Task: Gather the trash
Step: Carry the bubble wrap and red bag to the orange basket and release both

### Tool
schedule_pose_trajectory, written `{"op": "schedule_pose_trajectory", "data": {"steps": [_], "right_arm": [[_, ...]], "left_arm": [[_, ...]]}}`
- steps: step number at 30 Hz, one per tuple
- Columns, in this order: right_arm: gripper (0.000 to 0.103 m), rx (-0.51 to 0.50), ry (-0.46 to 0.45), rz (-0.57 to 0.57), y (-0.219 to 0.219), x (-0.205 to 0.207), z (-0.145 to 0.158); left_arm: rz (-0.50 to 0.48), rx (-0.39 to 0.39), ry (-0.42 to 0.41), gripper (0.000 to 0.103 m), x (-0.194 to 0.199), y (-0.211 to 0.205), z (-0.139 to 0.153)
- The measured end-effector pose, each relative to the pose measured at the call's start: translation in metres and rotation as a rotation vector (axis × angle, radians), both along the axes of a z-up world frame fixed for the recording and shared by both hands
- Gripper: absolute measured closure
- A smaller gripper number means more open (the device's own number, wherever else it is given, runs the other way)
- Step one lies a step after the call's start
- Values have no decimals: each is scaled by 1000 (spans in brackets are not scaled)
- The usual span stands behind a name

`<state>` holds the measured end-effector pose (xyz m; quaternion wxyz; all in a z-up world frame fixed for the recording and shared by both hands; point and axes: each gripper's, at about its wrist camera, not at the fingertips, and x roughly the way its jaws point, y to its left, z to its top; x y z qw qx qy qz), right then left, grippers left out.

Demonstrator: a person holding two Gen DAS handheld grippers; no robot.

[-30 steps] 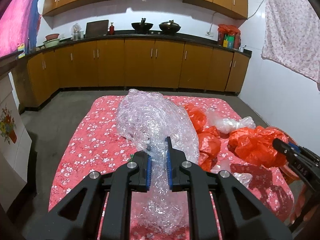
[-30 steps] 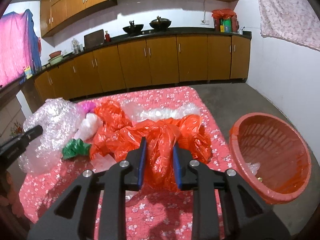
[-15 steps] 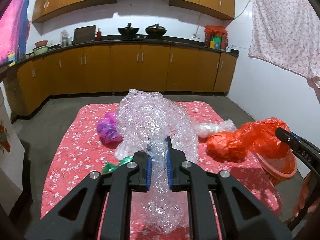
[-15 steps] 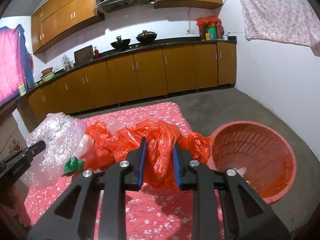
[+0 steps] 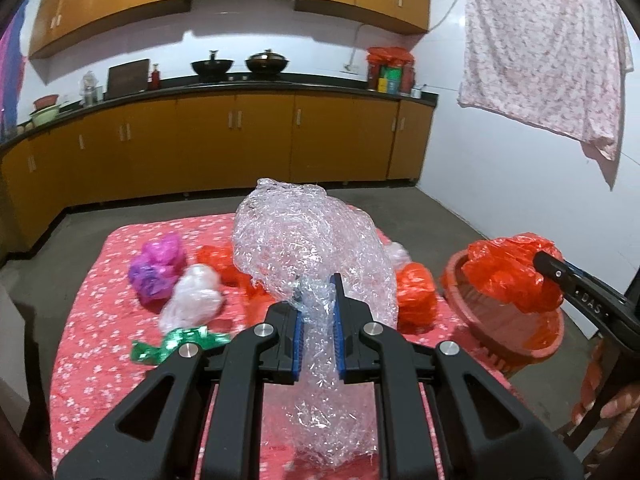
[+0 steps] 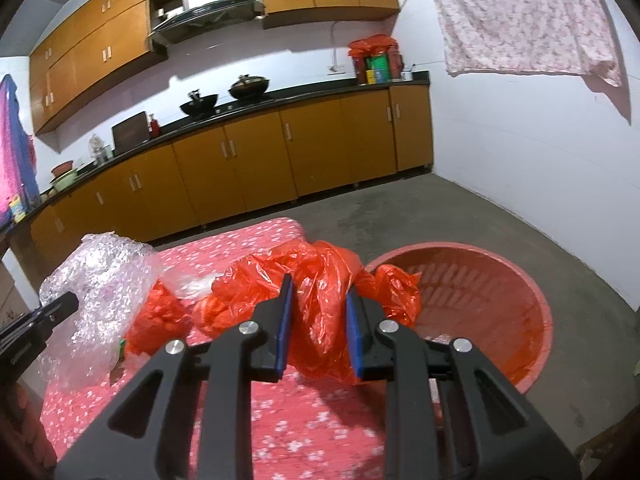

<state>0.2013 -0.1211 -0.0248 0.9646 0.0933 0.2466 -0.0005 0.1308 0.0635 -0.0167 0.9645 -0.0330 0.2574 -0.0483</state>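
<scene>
Left hand-held gripper (image 5: 317, 312): lower centre of left wrist view; jaws nearly closed, clamped on bubble wrap (image 5: 308, 248).
Right hand-held gripper (image 6: 319, 320): lower centre of right wrist view; jaws narrow, pinching red bag (image 6: 320, 276).
Bubble wrap: large clear bundle, centre frame, raised over bench (image 5: 92, 344).
Red bag: at right edge of bench, just beside basket (image 6: 532, 300), lower right.
Bench: pink floral cloth; carries purple bag (image 5: 158, 270), white bag (image 5: 194, 300), green scrap (image 5: 176, 342), more red bags (image 5: 416, 296).
Writing: "DAS" on right gripper finger (image 5: 586, 300), right edge of left wrist view.
Other labels: counter packages too small to read.
</scene>
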Motion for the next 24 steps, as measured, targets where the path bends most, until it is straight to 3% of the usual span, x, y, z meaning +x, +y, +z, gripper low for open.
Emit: {"op": "schedule_pose_trajectory", "data": {"steps": [24], "right_arm": [[79, 42, 20, -277, -124, 4, -18]], "left_arm": [[-305, -26, 7, 91, 51, -137, 2]]}}
